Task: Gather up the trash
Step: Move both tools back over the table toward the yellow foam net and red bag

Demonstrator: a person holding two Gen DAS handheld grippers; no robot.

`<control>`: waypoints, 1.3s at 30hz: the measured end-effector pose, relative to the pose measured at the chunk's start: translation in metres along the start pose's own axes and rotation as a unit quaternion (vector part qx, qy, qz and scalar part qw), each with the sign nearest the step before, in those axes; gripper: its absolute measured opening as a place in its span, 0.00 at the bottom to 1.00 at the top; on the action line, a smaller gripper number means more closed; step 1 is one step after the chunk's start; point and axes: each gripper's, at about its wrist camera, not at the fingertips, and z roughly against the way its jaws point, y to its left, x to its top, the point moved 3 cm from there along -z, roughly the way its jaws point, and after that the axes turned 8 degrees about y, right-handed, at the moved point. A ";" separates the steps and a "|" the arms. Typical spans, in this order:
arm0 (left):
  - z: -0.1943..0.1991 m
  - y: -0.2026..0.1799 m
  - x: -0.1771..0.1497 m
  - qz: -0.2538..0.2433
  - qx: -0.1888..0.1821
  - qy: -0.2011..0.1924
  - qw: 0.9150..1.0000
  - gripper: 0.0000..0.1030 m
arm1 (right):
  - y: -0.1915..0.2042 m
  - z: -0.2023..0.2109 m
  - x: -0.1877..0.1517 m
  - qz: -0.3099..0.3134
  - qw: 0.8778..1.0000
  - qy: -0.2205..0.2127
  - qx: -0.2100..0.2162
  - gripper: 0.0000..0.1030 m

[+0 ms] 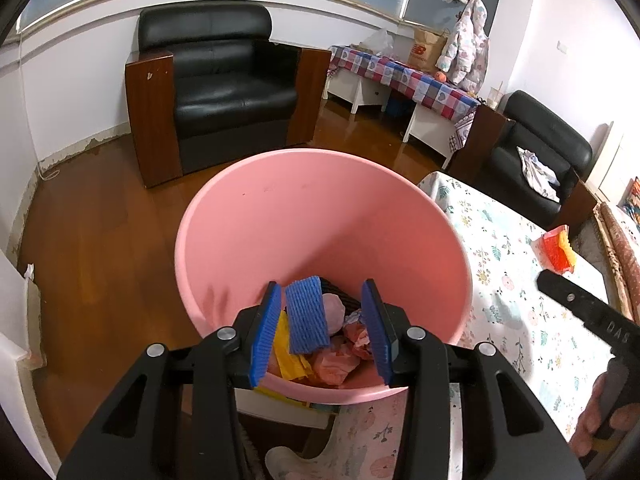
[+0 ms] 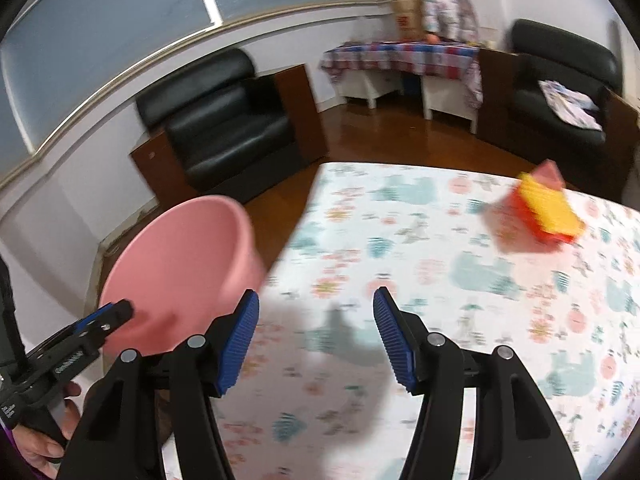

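**One scrap left on the table, a bin already part full**

One piece of trash (image 2: pixel 544 208), a red and yellow wrapper or folded packet, lies at the upper right of the right wrist frame on the floral tablecloth (image 2: pixel 400 240), well apart from the right gripper (image 2: pixel 316 336), whose fingers stand wide with nothing between them. The picture is blurred, so its exact make is hard to tell; it looks light, thin and crushable, probably a little slick. A pinch across its raised yellow edge or its middle seems the safest hold, since a flat corner could slide out.

The pink bin (image 1: pixel 320 208) fills the centre of the left wrist frame, beside the table edge. Inside, at lower centre, lie a blue foam net sleeve (image 1: pixel 306 316), yellow strips (image 1: pixel 288 356) and crumpled pink paper or plastic (image 1: pixel 340 360). The left gripper (image 1: pixel 320 332) hangs above the bin's near rim, fingers wide apart and empty; the sleeve shows between them but looks loose in the bin.
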 end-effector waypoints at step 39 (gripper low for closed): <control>0.033 -0.192 0.019 -0.153 -0.089 -0.019 0.984 0.41 | -0.179 0.061 -0.004 -0.135 0.987 -0.075 -0.036 0.09</control>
